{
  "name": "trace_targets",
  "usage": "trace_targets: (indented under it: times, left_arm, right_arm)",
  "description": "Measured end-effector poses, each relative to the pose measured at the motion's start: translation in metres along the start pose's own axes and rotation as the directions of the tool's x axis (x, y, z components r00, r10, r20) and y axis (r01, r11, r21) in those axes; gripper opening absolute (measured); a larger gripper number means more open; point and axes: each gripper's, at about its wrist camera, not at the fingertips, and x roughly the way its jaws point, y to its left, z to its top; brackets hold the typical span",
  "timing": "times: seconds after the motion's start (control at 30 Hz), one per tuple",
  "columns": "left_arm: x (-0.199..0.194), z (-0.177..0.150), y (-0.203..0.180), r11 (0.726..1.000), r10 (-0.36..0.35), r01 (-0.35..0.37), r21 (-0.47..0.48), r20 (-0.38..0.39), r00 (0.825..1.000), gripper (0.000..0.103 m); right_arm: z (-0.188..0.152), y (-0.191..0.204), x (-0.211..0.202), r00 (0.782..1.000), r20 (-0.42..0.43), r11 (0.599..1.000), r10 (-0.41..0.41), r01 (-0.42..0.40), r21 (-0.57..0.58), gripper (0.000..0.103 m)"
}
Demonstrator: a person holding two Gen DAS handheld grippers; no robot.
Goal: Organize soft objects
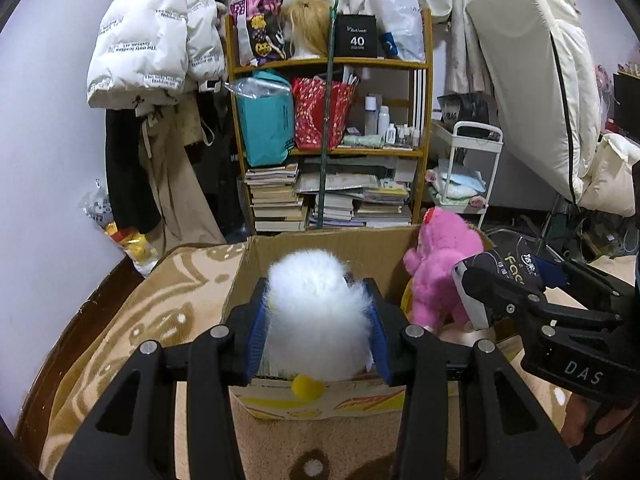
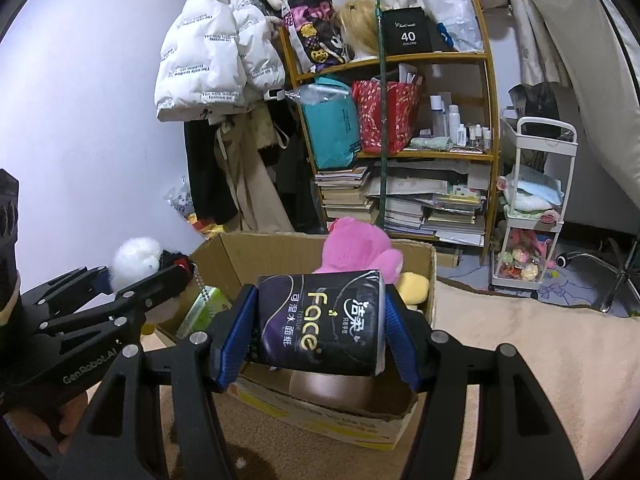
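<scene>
Over the open cardboard box (image 1: 304, 248), both grippers arrive loaded. The left gripper (image 1: 318, 320) is clamped on a white fluffy toy (image 1: 316, 304) with a yellow pom dangling underneath, squeezed across its middle; it looks featherlight and squashy, so the pads sink right in. The right gripper (image 2: 320, 324) grips a black tissue pack (image 2: 320, 320) by its ends, soft but boxier, its slick wrapper likely to slide. In the box already: a pink plush (image 2: 356, 248) leaning against the far wall.
</scene>
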Motion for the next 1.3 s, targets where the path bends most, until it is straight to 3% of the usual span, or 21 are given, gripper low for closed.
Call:
trace_targets:
  times: [0.47,0.9,1.0,1.3]
  left_arm:
    - [0.009,-0.007,0.0,1.0,-0.002,0.002,0.014,-0.045,0.999,0.045]
    - [0.004,-0.01,0.009,0.999,0.032,-0.032,0.004,-0.054,0.998,0.056]
    - [0.003,-0.012,0.012,0.998,0.055,-0.054,0.012,-0.061,0.997,0.064]
    - [-0.011,-0.016,0.024,0.996,0.087,-0.087,-0.003,-0.079,0.993,0.072]
  right_arm:
    - [0.0,0.004,0.007,1.0,-0.004,1.0,0.004,-0.004,0.001,0.066]
    - [0.0,0.008,0.01,1.0,-0.009,1.0,0.0,0.0,0.001,0.067]
    - [0.0,0.008,0.011,1.0,-0.022,1.0,0.002,-0.002,0.001,0.067]
    - [0.0,0.002,0.0,1.0,-0.006,0.999,-0.026,0.026,0.026,0.085]
